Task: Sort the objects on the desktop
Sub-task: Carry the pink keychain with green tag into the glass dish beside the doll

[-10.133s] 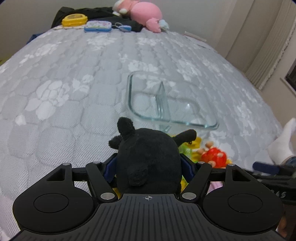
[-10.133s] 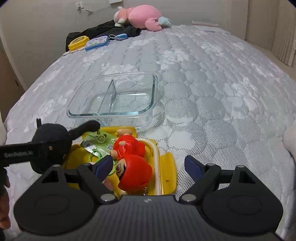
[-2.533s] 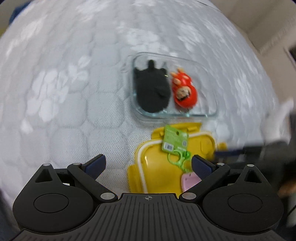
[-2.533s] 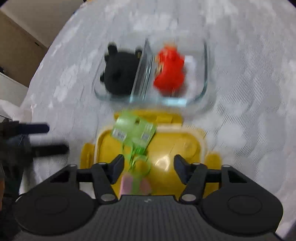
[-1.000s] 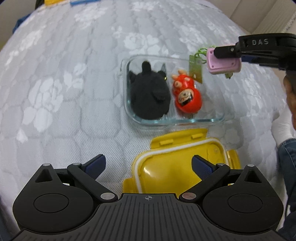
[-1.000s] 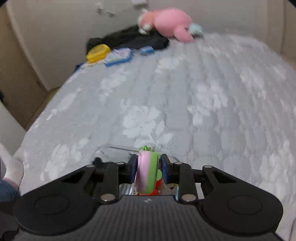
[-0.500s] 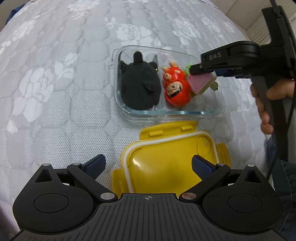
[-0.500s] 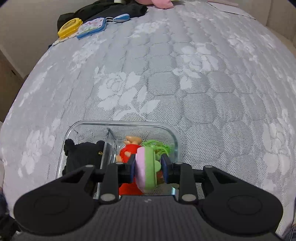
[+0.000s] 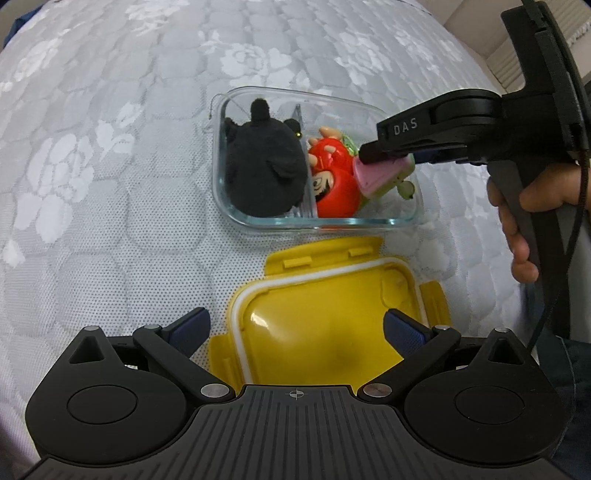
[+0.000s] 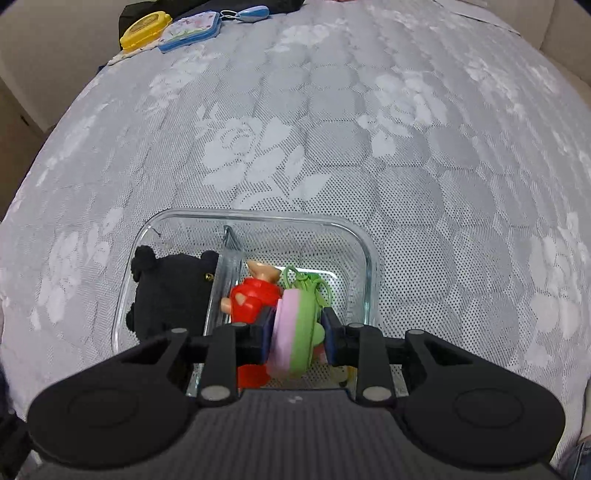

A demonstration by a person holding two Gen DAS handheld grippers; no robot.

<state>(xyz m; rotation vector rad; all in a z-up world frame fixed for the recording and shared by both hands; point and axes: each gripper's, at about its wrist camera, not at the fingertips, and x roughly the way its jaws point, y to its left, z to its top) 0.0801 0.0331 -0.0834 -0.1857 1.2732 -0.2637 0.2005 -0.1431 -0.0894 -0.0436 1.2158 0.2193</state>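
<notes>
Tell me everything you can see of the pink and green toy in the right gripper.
The pink and green toy is a flat, rounded piece, pink on one face, green on the other, with a green loop at its top. It looks like soft plastic. The right gripper pinches it on edge, low in the glass container's right compartment, beside the red doll.

The only legible lettering is "DAS", printed in pale capitals on the side of the black plastic finger of the right gripper [image 9: 384, 157], seen from the left wrist view where that finger reaches over the clear glass divided container [image 9: 402, 220]. A small crosshair mark sits on the ribbed black housing [image 9: 295, 394] at the bottom of that same view. The yellow round case [image 10: 145, 30] and the blue-edged flat tin [image 10: 190, 28] at the far end of the quilted bedcover carry prints too small to read.
</notes>
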